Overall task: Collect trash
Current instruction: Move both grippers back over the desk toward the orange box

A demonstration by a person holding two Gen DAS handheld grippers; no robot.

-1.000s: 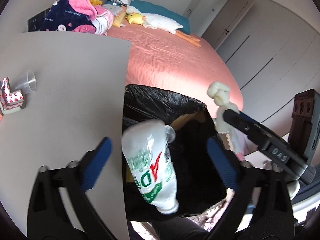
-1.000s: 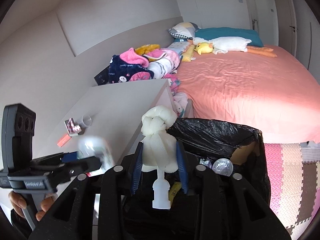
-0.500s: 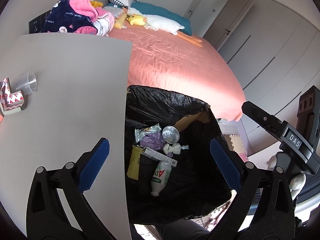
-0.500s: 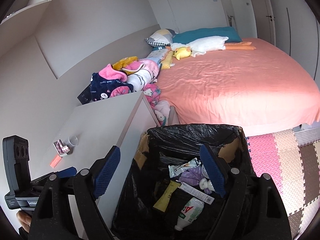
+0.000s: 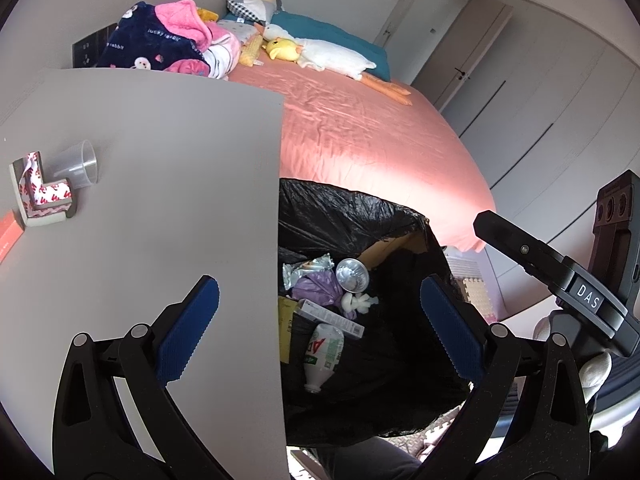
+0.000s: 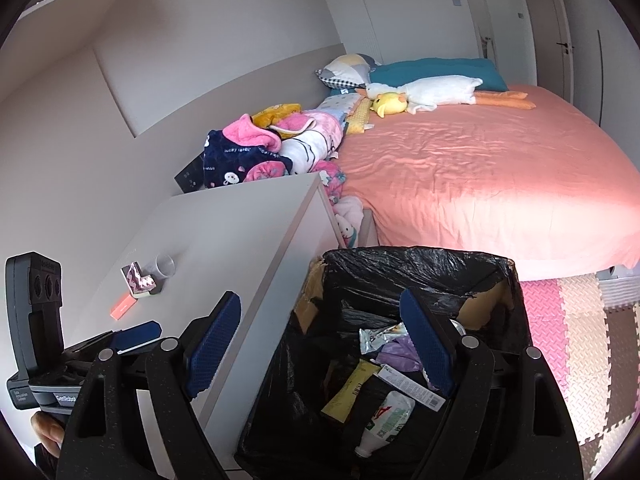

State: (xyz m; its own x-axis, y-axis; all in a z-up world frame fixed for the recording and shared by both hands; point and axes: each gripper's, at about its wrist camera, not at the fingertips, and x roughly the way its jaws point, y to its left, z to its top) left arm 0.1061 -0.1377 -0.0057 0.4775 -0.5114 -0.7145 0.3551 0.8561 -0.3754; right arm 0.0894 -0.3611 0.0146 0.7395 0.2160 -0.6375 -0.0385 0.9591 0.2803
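A: How do the two grippers stand?

B: The right gripper [image 6: 320,344] has its blue pads spread wide with nothing between them. The left gripper [image 5: 320,330] is spread just as wide and just as empty.

A: And the trash?

B: Below and ahead of both, inside the bin with the black bag [image 6: 416,268]. Past the right gripper's fingers lies a white plastic bottle [image 6: 386,420] with red and green print, cap end down. Above it sit a yellow wrapper [image 6: 352,390], a narrow white box with a barcode [image 6: 412,386], a purple crumpled wrapper [image 6: 394,354] and a silver foil packet [image 6: 376,334].

A: Anything left outside?

B: On the bench [image 5: 160,200], ahead and left of the left gripper, a clear plastic cup [image 5: 78,164] lies on its side beside a red-and-white patterned carton [image 5: 40,196].

A: What's unclear?

B: The right finger hides part of the bin's contents. A small white clump [image 5: 356,302] next to a round shiny lid [image 5: 352,275] I cannot identify. An orange item is cut off at the frame edge.
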